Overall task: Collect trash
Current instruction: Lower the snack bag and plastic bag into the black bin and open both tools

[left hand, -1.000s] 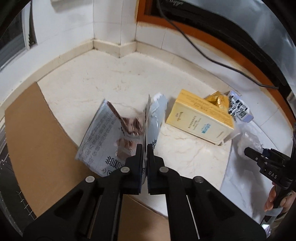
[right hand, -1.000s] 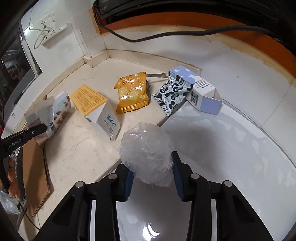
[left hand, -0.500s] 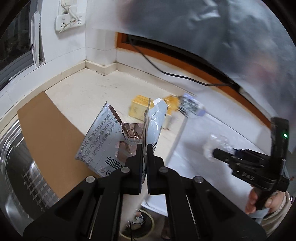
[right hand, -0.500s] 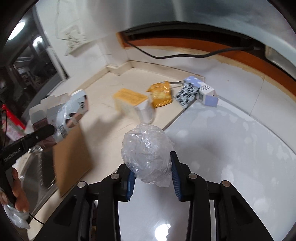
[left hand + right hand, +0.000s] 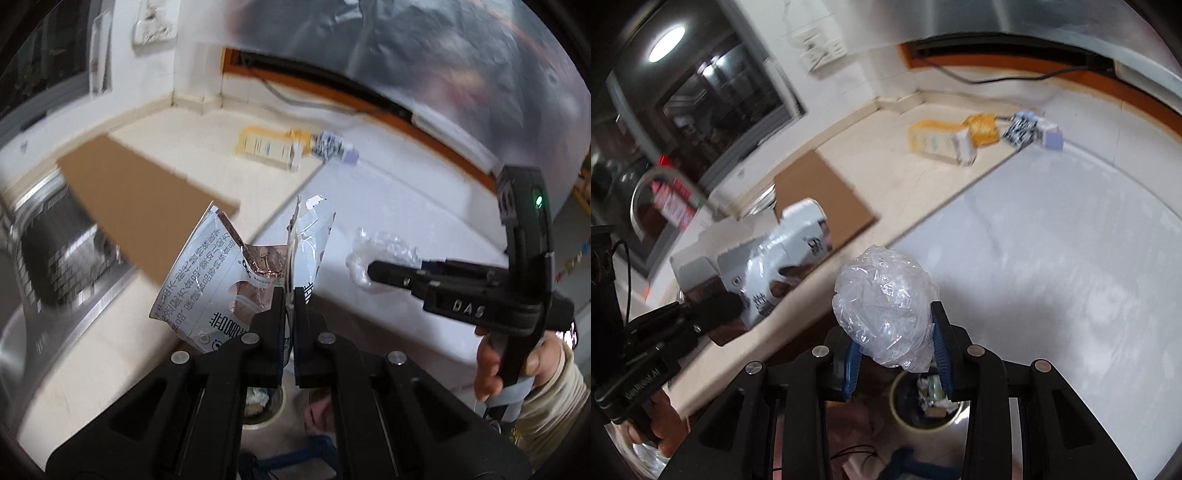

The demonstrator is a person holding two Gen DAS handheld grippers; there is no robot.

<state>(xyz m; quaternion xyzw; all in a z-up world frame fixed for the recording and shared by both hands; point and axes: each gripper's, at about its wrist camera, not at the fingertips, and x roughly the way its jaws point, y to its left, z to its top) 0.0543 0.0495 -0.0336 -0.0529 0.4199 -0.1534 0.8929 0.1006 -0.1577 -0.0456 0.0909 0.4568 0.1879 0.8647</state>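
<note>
My left gripper (image 5: 290, 295) is shut on a torn white foil wrapper (image 5: 207, 280) with printed text, held in the air off the counter's front edge. The wrapper also shows in the right wrist view (image 5: 775, 258). My right gripper (image 5: 895, 339) is shut on a crumpled ball of clear plastic film (image 5: 886, 306), also seen in the left wrist view (image 5: 380, 254). A round trash bin (image 5: 923, 406) with rubbish inside stands on the floor just below the right gripper; part of it shows under my left fingers (image 5: 266, 406).
On the counter far back lie a yellow box (image 5: 938, 142), a yellow snack bag (image 5: 982, 127) and a black-and-white patterned packet with a lilac box (image 5: 1034, 131). A brown cardboard sheet (image 5: 820, 195) lies by the steel sink (image 5: 55, 251). A white appliance top (image 5: 1052, 258) spreads right.
Both grippers have pulled back from the counter and lifted, carrying the wrapper and the plastic ball out over the floor. The trash bin has come into view below them.
</note>
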